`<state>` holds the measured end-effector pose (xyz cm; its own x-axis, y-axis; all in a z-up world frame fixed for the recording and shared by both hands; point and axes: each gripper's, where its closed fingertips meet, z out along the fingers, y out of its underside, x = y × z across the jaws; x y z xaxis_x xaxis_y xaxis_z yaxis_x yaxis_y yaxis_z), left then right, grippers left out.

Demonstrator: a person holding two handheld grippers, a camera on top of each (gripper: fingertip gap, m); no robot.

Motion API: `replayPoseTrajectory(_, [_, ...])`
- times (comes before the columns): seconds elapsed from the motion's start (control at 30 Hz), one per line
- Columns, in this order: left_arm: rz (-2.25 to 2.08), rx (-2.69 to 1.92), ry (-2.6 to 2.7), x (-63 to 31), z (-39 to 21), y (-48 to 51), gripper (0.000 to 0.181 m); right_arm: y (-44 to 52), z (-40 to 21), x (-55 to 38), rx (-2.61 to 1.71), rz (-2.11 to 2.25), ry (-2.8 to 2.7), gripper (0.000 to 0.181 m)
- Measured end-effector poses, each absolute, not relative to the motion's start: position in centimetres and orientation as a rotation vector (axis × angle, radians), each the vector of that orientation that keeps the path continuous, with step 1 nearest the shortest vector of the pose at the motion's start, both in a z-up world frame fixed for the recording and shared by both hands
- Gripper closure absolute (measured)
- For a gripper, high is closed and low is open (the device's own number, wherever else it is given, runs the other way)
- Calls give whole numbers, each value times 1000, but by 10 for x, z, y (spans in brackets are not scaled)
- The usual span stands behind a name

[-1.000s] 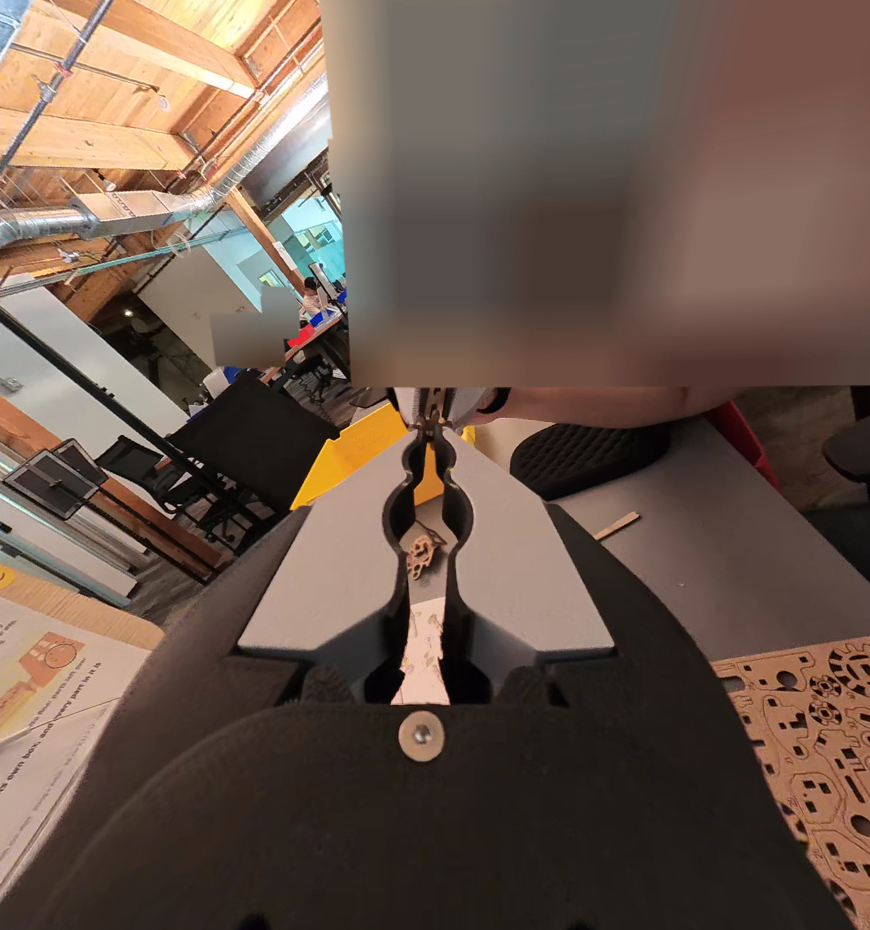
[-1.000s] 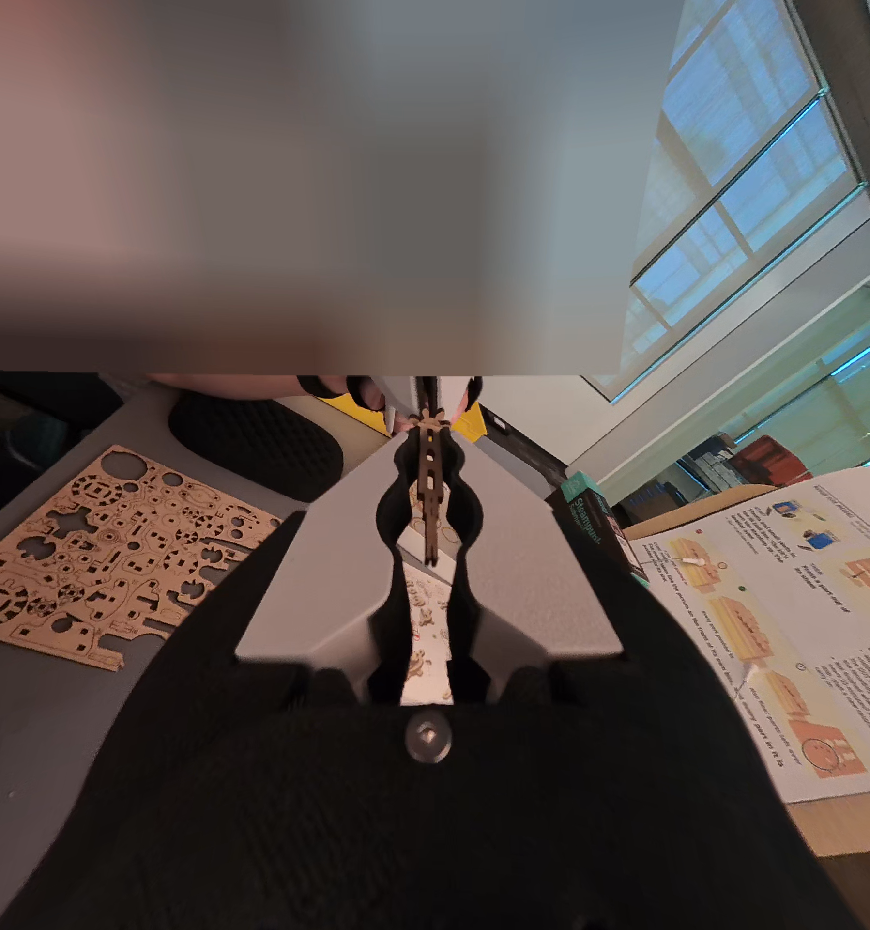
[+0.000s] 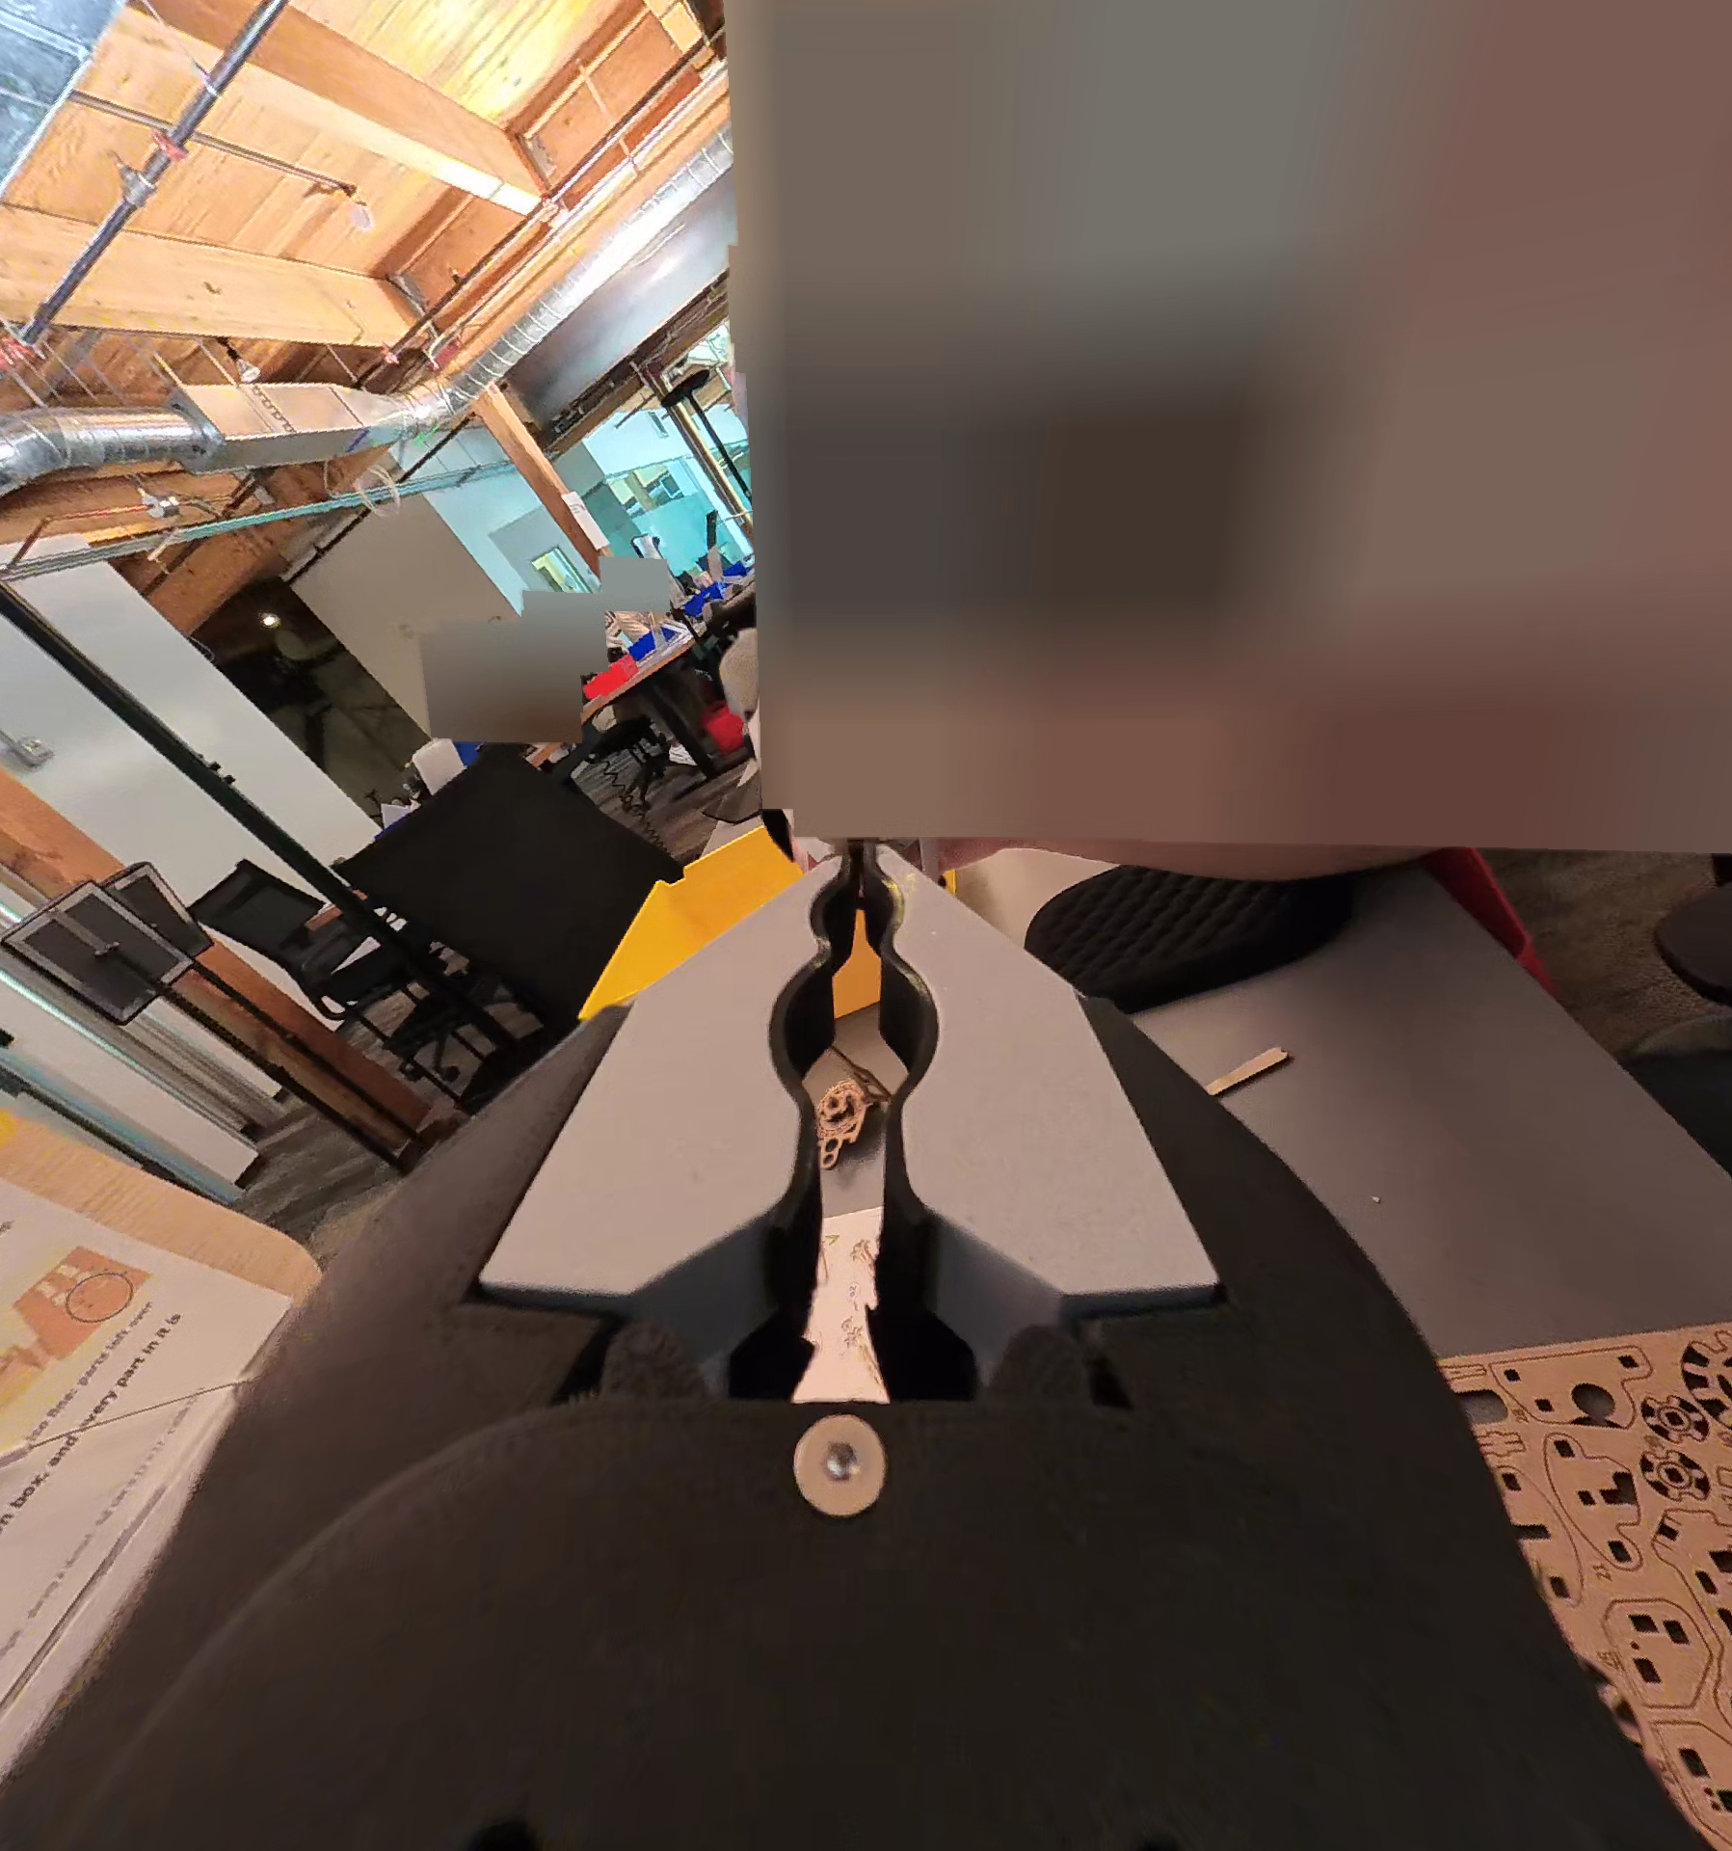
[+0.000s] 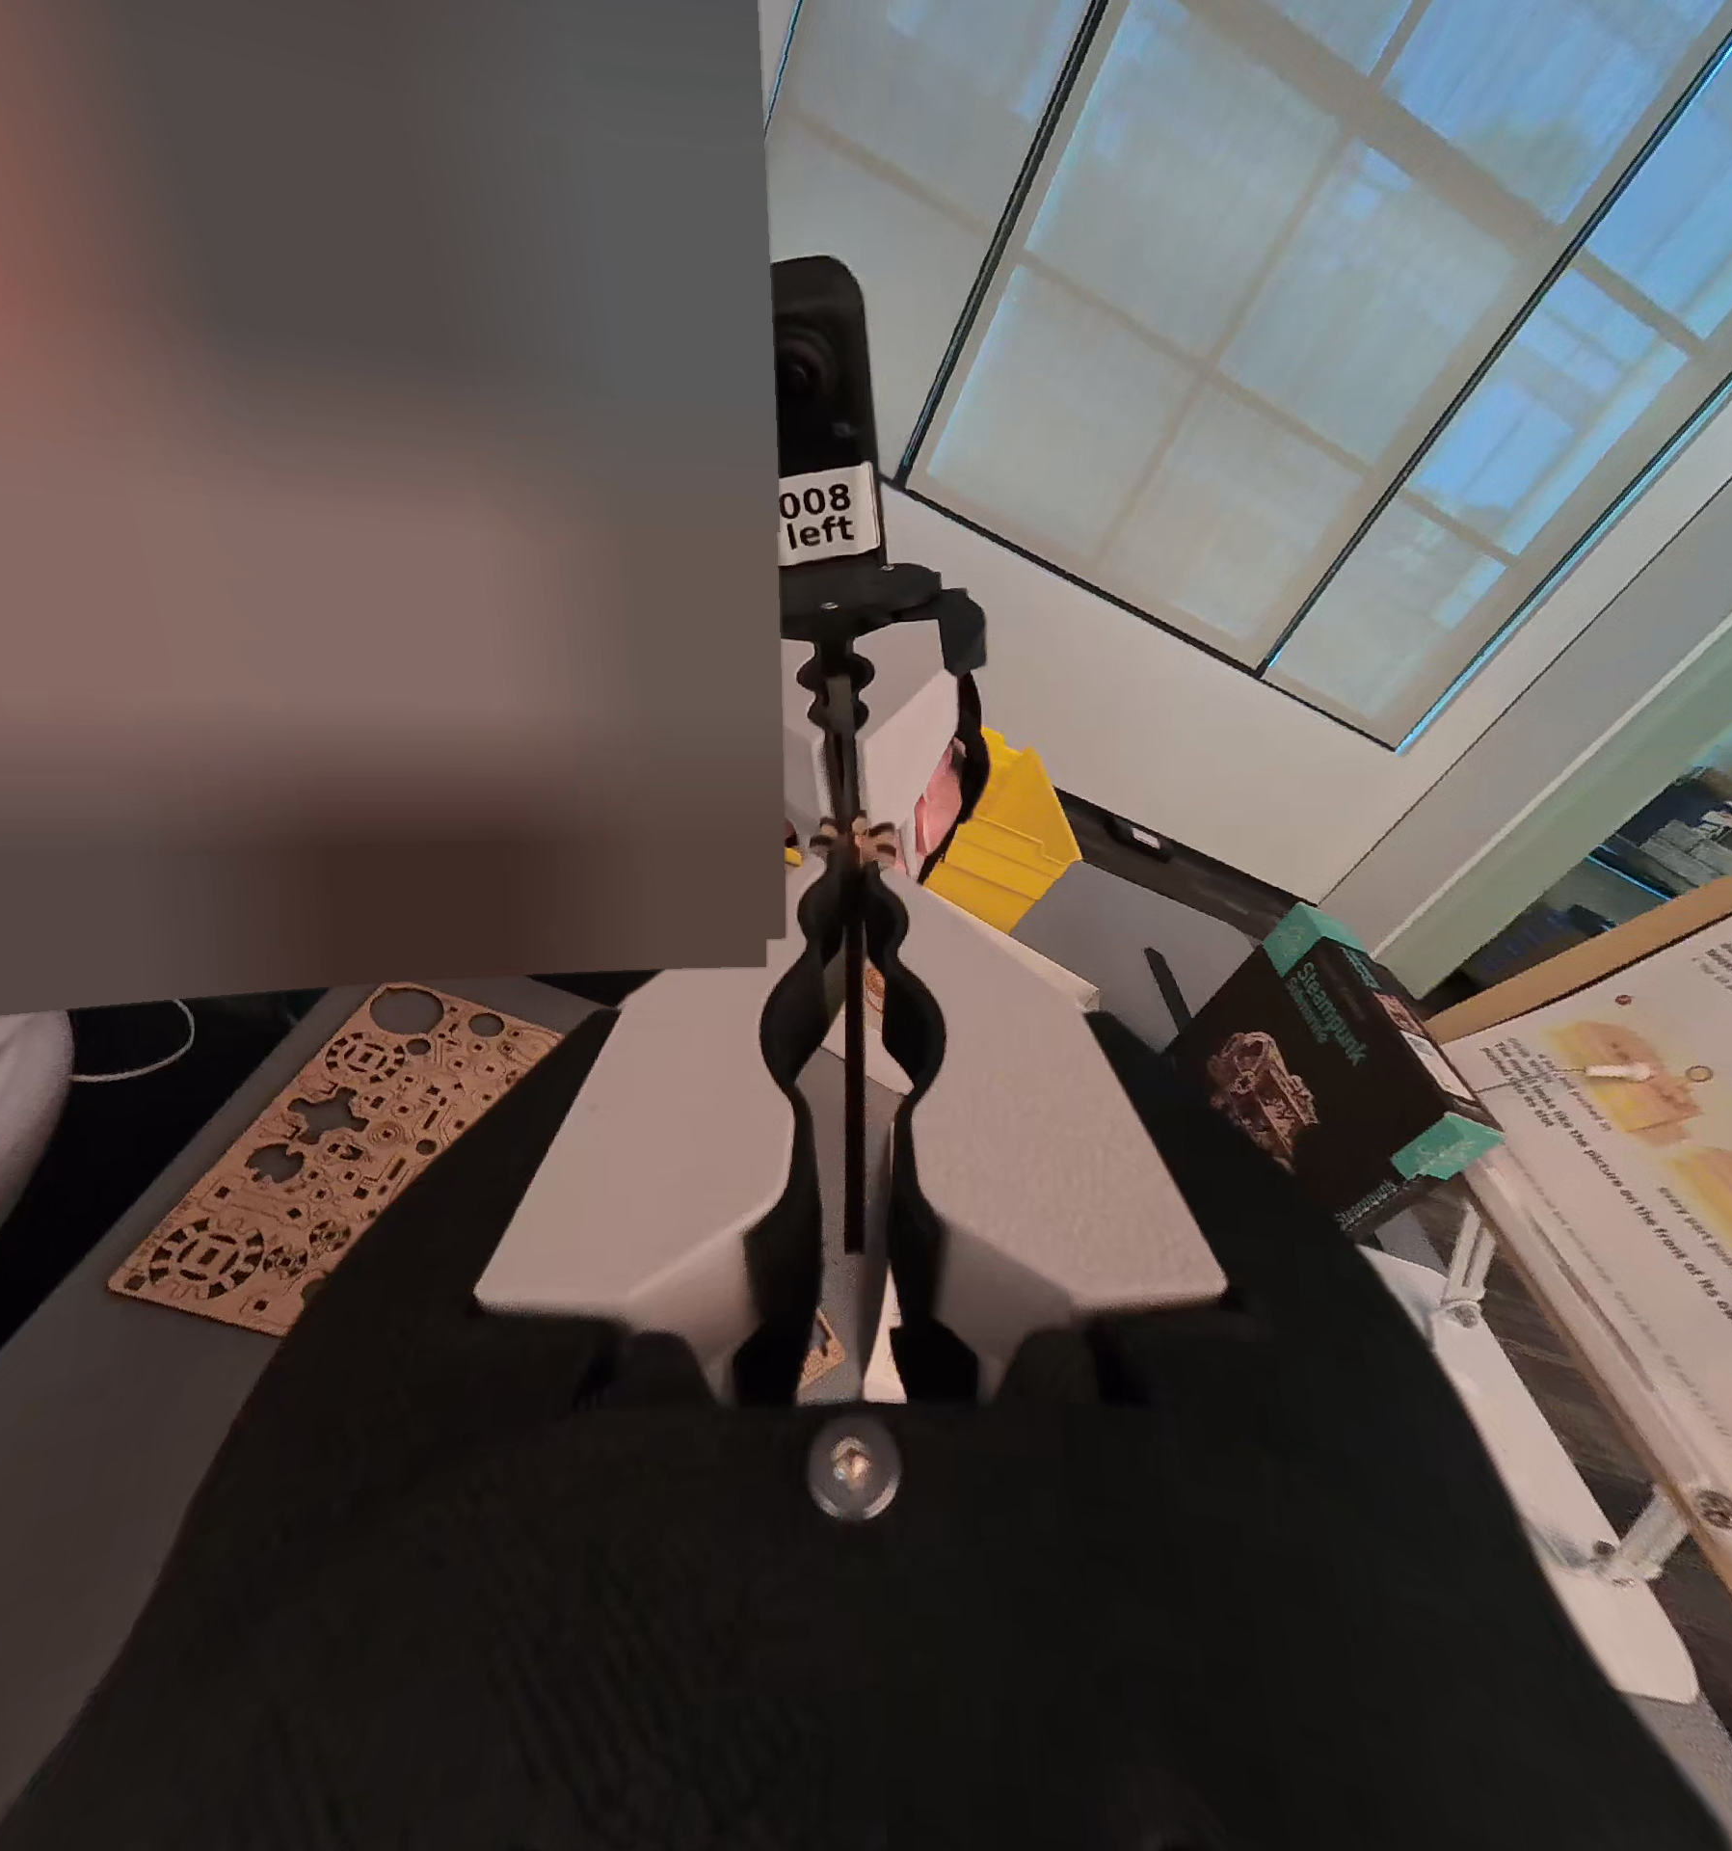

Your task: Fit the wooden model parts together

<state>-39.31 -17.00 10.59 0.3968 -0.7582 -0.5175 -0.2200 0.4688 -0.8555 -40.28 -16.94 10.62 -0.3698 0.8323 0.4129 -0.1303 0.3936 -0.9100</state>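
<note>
Wood strip (image 4: 854,1102), edge-on, sits clamped in the closed right gripper (image 4: 854,876), its tip meeting a cog-shaped part (image 4: 854,839) and the left gripper (image 4: 844,801), whose tips are pinched nearly shut on something too small to identify. Both tools now tilt higher than a second ago, contact unbroken: pressing-in seems under way. Beyond, the kit box (image 4: 1342,1082) is closed; the yellow bin (image 4: 1002,841) hides its contents.

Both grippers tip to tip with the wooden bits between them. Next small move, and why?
Probably a short, straight push of the right gripper toward the left gripper, keeping the thin strip in line. The strip runs edge-on between the right fingers, its far end at the small gear-like piece where both tips meet. Whether it is seated is too small to tell.
</note>
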Motion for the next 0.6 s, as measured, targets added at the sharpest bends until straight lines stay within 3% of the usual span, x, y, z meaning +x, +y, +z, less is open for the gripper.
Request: replayPoseTrajectory(0.6, [-409, -1101, 1164, -396, 105, -170, 177, -168, 96, -409, -640, 1045, -1666, 181])
